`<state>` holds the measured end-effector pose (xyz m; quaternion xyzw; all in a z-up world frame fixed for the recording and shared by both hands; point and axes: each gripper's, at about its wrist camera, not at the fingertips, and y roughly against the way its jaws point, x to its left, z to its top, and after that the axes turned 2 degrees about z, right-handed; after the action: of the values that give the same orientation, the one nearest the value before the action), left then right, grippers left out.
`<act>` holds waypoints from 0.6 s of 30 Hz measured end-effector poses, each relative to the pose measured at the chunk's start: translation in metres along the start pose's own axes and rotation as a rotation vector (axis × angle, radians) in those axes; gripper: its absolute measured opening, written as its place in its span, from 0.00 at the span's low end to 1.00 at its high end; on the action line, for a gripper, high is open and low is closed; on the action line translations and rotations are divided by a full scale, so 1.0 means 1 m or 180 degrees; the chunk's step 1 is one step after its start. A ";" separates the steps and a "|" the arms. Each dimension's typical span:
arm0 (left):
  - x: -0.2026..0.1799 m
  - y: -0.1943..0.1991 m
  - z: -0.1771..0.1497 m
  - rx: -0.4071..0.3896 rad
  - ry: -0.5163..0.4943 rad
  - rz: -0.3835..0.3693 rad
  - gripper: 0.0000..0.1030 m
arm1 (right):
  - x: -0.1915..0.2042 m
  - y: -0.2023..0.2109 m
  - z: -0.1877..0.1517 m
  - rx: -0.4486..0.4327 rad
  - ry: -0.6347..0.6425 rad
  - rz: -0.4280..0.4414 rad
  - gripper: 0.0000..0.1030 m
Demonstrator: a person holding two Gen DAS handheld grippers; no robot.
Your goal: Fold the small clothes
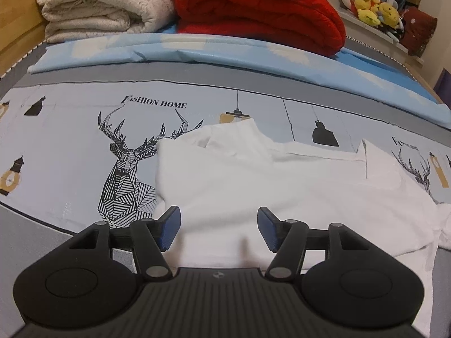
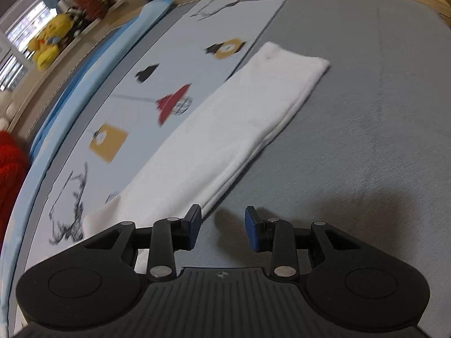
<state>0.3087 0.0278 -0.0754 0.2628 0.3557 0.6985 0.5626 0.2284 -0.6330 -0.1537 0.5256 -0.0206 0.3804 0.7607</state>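
Left wrist view: white garment (image 1: pixel 253 174) on deer-print bedsheet (image 1: pixel 84 140); both tools (image 1: pixel 218 229) (image 2: pixel 222 228) gape empty.

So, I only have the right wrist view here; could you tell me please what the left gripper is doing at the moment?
Observer: The left gripper is open, its fingers above the body of the white shirt.
Operator: Thank you. Can you see the collar?
Observer: Yes, the collar points toward the red blanket.
Operator: And anything beside that blanket?
Observer: A folded cream blanket lies to its left.
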 end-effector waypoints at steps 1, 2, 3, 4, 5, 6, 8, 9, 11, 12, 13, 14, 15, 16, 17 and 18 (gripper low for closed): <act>-0.001 0.000 0.000 -0.0001 0.0009 -0.0010 0.64 | -0.005 -0.002 0.002 -0.0020 -0.0082 0.0006 0.34; -0.002 0.001 -0.001 -0.0006 0.0007 -0.0019 0.64 | -0.009 -0.004 0.005 -0.0042 -0.0166 0.0013 0.34; -0.004 0.001 -0.001 -0.0013 -0.0009 -0.0031 0.64 | -0.013 -0.005 0.006 -0.0069 -0.0242 0.0025 0.34; -0.006 0.002 -0.002 -0.0018 -0.0031 -0.0036 0.64 | -0.017 -0.008 0.009 -0.0110 -0.0336 0.0057 0.34; -0.007 0.002 -0.002 -0.0021 -0.0054 -0.0039 0.64 | -0.020 -0.010 0.011 -0.0142 -0.0401 0.0086 0.34; -0.008 0.001 -0.003 -0.0021 -0.0068 -0.0042 0.64 | -0.025 -0.013 0.014 -0.0187 -0.0472 0.0122 0.34; -0.007 0.001 -0.004 -0.0007 -0.0070 -0.0040 0.64 | -0.031 -0.018 0.019 -0.0273 -0.0580 0.0178 0.34; -0.006 0.000 -0.004 -0.0004 -0.0069 -0.0036 0.64 | -0.035 -0.021 0.023 -0.0320 -0.0634 0.0208 0.34; -0.005 0.000 -0.004 -0.0006 -0.0073 -0.0015 0.64 | -0.040 -0.026 0.028 -0.0401 -0.0727 0.0254 0.34; -0.003 -0.001 -0.004 -0.0003 -0.0069 -0.0008 0.64 | -0.042 -0.029 0.030 -0.0432 -0.0759 0.0260 0.33; -0.002 -0.001 -0.003 -0.0001 -0.0059 -0.0006 0.64 | -0.042 -0.030 0.032 -0.0462 -0.0769 0.0250 0.31; 0.000 0.000 -0.003 -0.0003 -0.0045 -0.0004 0.64 | -0.040 -0.032 0.033 -0.0499 -0.0745 0.0216 0.29; 0.001 0.000 -0.003 -0.0005 -0.0038 0.0000 0.64 | -0.037 -0.033 0.033 -0.0535 -0.0703 0.0180 0.25; 0.002 0.000 -0.002 -0.0008 -0.0026 0.0002 0.64 | -0.034 -0.034 0.033 -0.0561 -0.0652 0.0120 0.12; 0.004 0.001 -0.002 -0.0008 -0.0013 -0.0001 0.64 | -0.030 -0.036 0.034 -0.0564 -0.0593 0.0053 0.07; 0.006 0.002 -0.001 -0.0008 -0.0001 -0.0006 0.64 | -0.026 -0.038 0.033 -0.0591 -0.0523 0.0012 0.05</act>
<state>0.3053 0.0332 -0.0749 0.2619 0.3550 0.6984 0.5637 0.2447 -0.6806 -0.1801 0.4822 -0.1189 0.3340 0.8011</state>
